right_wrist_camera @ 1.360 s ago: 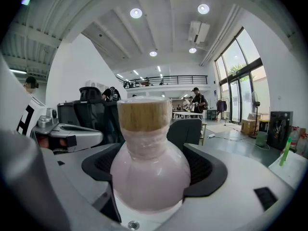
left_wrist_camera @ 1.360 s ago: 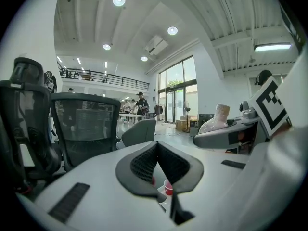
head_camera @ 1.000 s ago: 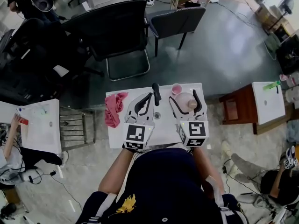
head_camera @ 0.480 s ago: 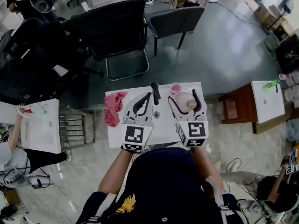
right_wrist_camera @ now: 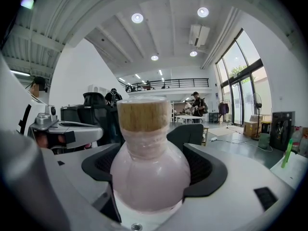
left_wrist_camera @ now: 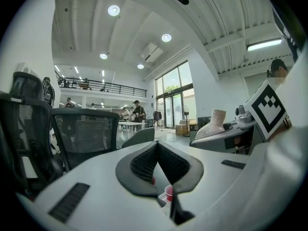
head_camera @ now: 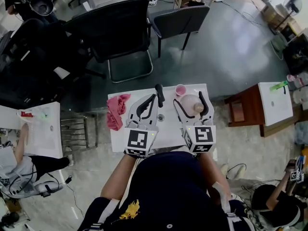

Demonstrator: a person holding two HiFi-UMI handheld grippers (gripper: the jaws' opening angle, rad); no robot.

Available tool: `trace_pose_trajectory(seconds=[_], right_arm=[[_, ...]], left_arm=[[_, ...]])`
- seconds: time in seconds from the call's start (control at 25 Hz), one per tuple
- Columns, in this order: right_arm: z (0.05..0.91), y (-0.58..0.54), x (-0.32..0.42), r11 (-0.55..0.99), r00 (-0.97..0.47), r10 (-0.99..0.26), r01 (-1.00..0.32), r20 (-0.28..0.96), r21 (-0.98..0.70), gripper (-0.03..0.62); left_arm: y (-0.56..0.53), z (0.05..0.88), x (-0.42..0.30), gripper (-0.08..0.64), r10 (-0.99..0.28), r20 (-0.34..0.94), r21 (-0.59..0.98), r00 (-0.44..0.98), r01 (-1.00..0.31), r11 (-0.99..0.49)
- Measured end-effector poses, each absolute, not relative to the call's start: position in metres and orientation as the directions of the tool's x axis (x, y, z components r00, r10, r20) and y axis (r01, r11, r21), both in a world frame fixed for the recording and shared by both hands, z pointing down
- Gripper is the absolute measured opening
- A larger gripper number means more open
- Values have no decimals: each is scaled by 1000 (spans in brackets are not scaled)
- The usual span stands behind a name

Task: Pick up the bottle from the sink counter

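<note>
Scarcely anything has shifted at the counter since a second ago: both grippers hold their places, and only the seated person (head_camera: 17, 163) at the far left edge has changed posture beside a small white side table (head_camera: 44, 131).

Beyond the counter stand a wide black mesh-backed office chair (head_camera: 115, 30) (left_wrist_camera: 84, 136) and, to its right, a smaller grey padded chair (head_camera: 185, 19). Nearer lies the white rectangular sink counter (head_camera: 168, 131), with both tools reaching over it from the near edge.

At the left, the left gripper (head_camera: 150, 102) (left_wrist_camera: 157, 148) has its dark pads brought together at the tips, with nothing between them. Its tip lies just beside a slim black upright fitting (head_camera: 160, 95) near the counter's far edge.

At the right, the right gripper (head_camera: 191, 104) (right_wrist_camera: 154, 165) is closed around the pale pink round-bellied bottle with a cork-coloured stopper (head_camera: 189, 102) (right_wrist_camera: 150, 172). One dark pad presses each side of the belly, and the neck and stopper rise above the jaws. The bottle sits over the far right part of the counter; whether its base touches the surface cannot be told.

A crumpled pink-red cloth (head_camera: 117, 110) lies on the counter's left side, well apart from the bottle. A small pink cup (head_camera: 181, 90) (left_wrist_camera: 168, 193) stands at the far edge, just beyond the bottle and between the two tools' tips.
</note>
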State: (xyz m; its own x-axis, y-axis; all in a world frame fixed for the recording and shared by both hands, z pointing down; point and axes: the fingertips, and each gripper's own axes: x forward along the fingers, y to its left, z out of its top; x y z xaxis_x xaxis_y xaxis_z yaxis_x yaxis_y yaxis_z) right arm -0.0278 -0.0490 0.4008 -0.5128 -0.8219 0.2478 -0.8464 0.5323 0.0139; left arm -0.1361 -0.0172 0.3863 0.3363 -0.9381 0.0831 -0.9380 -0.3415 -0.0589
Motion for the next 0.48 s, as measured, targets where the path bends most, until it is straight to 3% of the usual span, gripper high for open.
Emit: trace_pose_trajectory(seconds=[0.48], right_arm=[[395,-52,-31,536,-517,-822,-844,240,18,425]], left_arm=[[-22,382,-138,17,-938,76,-65,338,-937,-343]])
